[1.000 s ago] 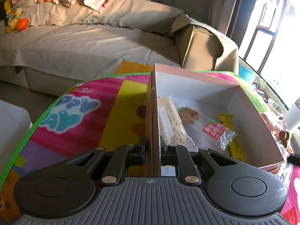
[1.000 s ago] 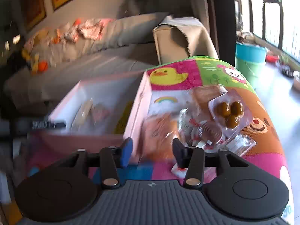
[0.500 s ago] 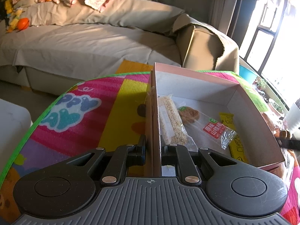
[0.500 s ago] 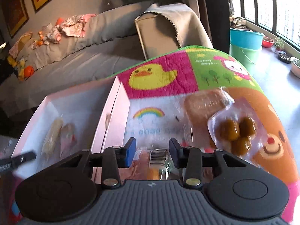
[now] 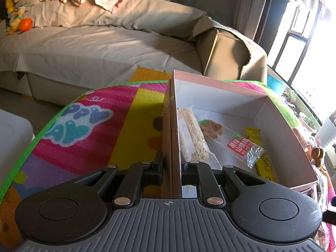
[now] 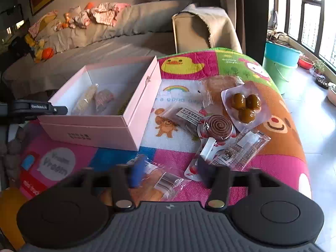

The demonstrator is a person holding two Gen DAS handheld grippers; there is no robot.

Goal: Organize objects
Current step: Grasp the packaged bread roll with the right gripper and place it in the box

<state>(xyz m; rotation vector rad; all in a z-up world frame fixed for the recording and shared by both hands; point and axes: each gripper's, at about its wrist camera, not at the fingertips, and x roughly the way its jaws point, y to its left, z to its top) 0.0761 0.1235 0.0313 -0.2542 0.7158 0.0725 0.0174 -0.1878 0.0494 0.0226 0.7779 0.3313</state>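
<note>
Steadying pink box (image 5: 171, 126) wall in clamped left gripper (image 5: 171, 166) | right gripper (image 6: 170, 171) jaws just opened over clear-wrapped snack (image 6: 161, 183), nothing gripped | next: closing on it for boxing

— You see the pink box (image 6: 88, 133)? It looks like matt cardboard, pink outside and plain white inside.

— Yes. And the packets (image 6: 239, 147) beside it?

— Clear glossy plastic film, it shines and wrinkles. The cereal bar (image 5: 192, 135) in your box has a rough, grainy look under its wrap.

— The play mat (image 5: 88, 145)?

— Printed, with a fine pebbled texture (foam, I think). The sofa cover (image 5: 94, 50) is soft matt cloth. Your left gripper (image 5: 171, 166) is matt black plastic with small shiny metal pins.
</note>
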